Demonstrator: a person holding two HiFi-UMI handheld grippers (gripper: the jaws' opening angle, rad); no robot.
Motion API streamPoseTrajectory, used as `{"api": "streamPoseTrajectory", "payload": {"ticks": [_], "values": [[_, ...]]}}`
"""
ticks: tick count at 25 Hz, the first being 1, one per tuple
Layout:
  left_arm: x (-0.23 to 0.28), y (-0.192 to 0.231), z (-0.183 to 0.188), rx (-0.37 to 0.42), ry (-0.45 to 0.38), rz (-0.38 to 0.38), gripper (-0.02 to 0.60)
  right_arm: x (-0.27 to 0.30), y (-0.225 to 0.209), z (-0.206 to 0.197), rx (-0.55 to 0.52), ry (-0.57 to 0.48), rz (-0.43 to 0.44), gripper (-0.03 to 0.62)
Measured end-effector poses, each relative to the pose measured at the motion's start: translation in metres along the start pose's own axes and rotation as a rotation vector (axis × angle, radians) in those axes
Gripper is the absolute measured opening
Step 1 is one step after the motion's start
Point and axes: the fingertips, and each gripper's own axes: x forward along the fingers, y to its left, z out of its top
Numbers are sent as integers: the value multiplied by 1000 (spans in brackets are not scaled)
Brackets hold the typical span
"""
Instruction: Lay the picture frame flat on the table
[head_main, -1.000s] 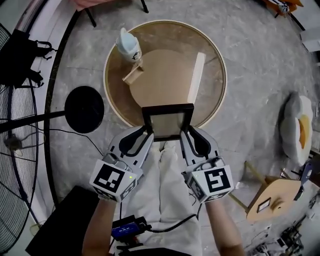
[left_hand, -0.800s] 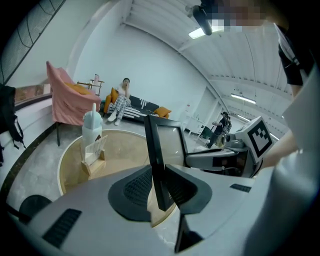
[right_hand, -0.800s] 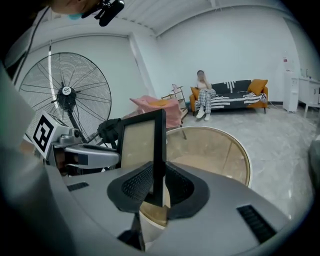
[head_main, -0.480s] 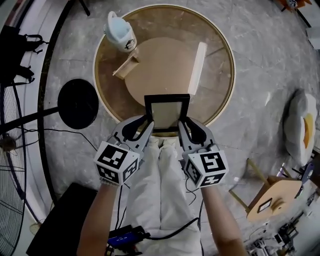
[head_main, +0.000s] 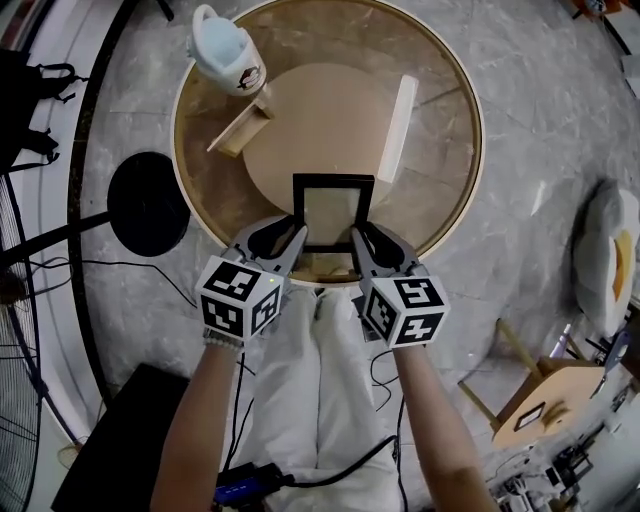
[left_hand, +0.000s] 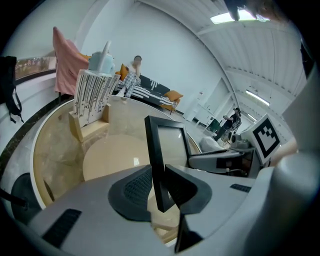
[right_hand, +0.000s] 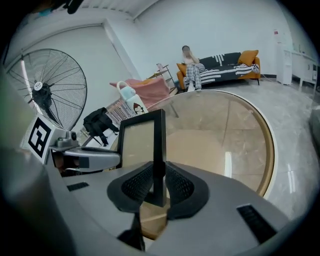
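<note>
Head view, near to far.

1. Left gripper (head_main: 290, 235), lower centre-left. Your jaws are clamped on the left side bar of the picture frame (head_main: 333, 212). The left gripper view shows the black bar pinched between both pads (left_hand: 131, 186).
2. Right gripper (head_main: 362, 238), lower centre-right. Its jaws are closed on the right side bar, which the right gripper view shows gripped edge-on (right_hand: 159, 150).
3. Picture frame, centre of the frame. Black border, pale panel, held between your two grippers over the near part of the table (head_main: 470, 150).
   - Change: a second ago it hung across the near rim, closer to your head. It now looks smaller and sits fully inside the rim, so you have lowered it with both hands together. Neither grip has altered.
   - Meaning: the descent looks well along, but the laying flat is not done. Both gripper views show the frame standing steep, top edge away from you. Whether its bottom edge touches the top yet cannot be told.
4. Table, round with a pale rim and a lighter disc (head_main: 320, 130) inset.
5. Beyond the frame: a white strip (head_main: 398, 128) at upper right, a wooden stand (head_main: 240, 125) and a pale jug (head_main: 225, 50) at upper left, all well apart from the landing spot.
</note>
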Motion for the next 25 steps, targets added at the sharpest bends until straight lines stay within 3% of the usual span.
{"api": "streamPoseTrajectory", "payload": {"ticks": [10, 15, 22, 25], "values": [[31, 24, -9, -88, 5, 61, 89, 31, -18, -8, 97, 25, -12, 91], [39, 24, -6, -97, -11, 77, 90, 34, -24, -3, 66, 27, -14, 92], [26, 25, 10, 13, -27, 135, 89, 29, -20, 12, -23, -7, -59, 94], [10, 21, 20, 77, -54, 158, 50, 16, -16, 26, -62, -61, -84, 65]]}}
